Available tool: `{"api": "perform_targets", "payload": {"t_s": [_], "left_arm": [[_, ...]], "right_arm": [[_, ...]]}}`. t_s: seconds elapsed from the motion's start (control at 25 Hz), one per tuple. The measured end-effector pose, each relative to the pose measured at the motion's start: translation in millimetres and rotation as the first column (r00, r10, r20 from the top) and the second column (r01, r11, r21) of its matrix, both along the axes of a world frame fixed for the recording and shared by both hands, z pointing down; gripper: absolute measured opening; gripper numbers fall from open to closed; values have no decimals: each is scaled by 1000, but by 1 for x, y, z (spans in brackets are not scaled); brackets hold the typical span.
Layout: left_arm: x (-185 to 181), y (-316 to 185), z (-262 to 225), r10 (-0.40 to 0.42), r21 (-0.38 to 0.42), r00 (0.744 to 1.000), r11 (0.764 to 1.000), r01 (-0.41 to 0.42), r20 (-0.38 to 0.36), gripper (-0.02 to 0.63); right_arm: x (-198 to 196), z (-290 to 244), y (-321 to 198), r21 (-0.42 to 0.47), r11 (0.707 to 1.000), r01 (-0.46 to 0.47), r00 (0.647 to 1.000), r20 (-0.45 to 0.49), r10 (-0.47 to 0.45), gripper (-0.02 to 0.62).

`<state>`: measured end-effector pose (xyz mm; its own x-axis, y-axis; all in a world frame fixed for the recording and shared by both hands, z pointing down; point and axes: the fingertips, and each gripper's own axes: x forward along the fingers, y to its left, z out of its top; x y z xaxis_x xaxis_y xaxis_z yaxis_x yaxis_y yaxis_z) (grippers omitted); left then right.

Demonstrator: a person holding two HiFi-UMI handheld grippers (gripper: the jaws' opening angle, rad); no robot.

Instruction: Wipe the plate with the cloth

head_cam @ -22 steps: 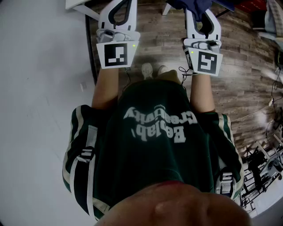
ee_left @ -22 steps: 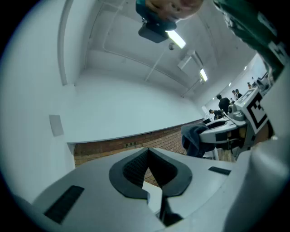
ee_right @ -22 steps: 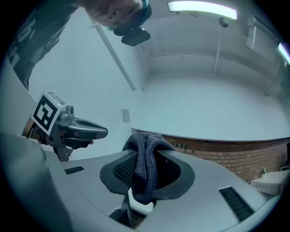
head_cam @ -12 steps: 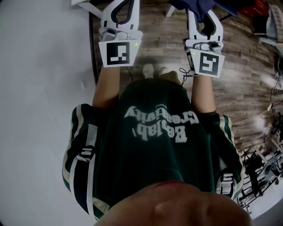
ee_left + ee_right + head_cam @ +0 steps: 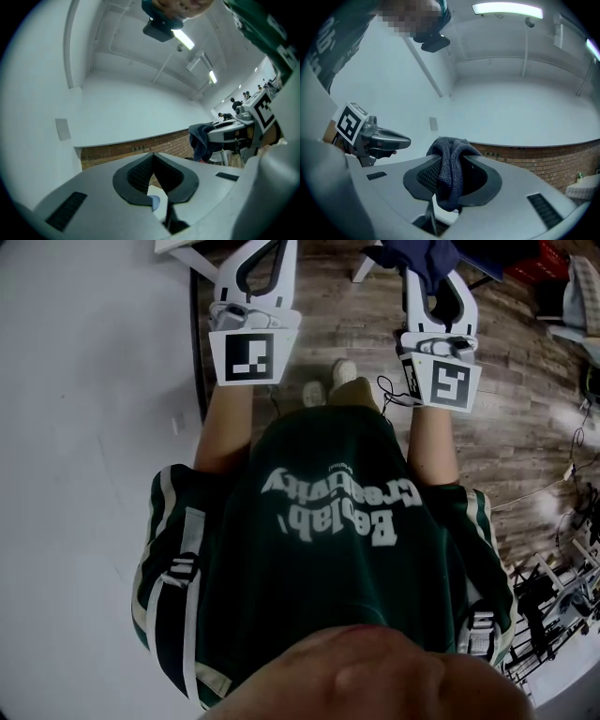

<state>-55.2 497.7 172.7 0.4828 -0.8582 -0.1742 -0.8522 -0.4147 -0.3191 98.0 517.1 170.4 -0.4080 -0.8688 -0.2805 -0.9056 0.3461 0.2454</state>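
In the head view, both grippers are held out in front of the person's green shirt, above a wooden floor. My left gripper (image 5: 259, 253) is shut with nothing between its jaws; in the left gripper view its pads (image 5: 152, 158) meet along a closed seam. My right gripper (image 5: 434, 279) is shut on a dark blue cloth (image 5: 418, 253). The cloth (image 5: 450, 171) bunches above the jaws and hangs down between them in the right gripper view. The left gripper view shows the cloth (image 5: 200, 140) on the right gripper (image 5: 229, 133). No plate shows clearly in any view.
White furniture legs (image 5: 187, 253) stand at the top left by a pale wall. The person's shoes (image 5: 328, 382) are on the wood floor (image 5: 525, 409). Cables and dark equipment (image 5: 553, 596) lie at the lower right. A brick wall base (image 5: 534, 159) runs ahead.
The right gripper has drifted slightly right and down in the picture with the cloth still in it. One shoe has stepped forward. The left gripper has hardly moved.
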Motion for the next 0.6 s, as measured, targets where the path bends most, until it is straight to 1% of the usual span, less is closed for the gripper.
{"api": "perform_targets", "payload": {"t_s": [0.2,0.28,0.44,0.6], "left_arm": [[-7,-25,11,4,18,1000,1000,-4,13,2],[-10,-41,18,-2,10,1000,1000,2,8,2],[-9,-79,35,-6,-1,1000,1000,6,22,2],[0,-129,49,-4,-16,1000,1000,5,26,2]], "right_arm": [[0,11,-25,2,1000,-5,1000,17,5,80],[0,15,-40,5,1000,-6,1000,22,6,80],[3,29,-77,7,1000,-7,1000,31,7,80],[10,41,-126,4,1000,-2,999,36,2,80]]}}
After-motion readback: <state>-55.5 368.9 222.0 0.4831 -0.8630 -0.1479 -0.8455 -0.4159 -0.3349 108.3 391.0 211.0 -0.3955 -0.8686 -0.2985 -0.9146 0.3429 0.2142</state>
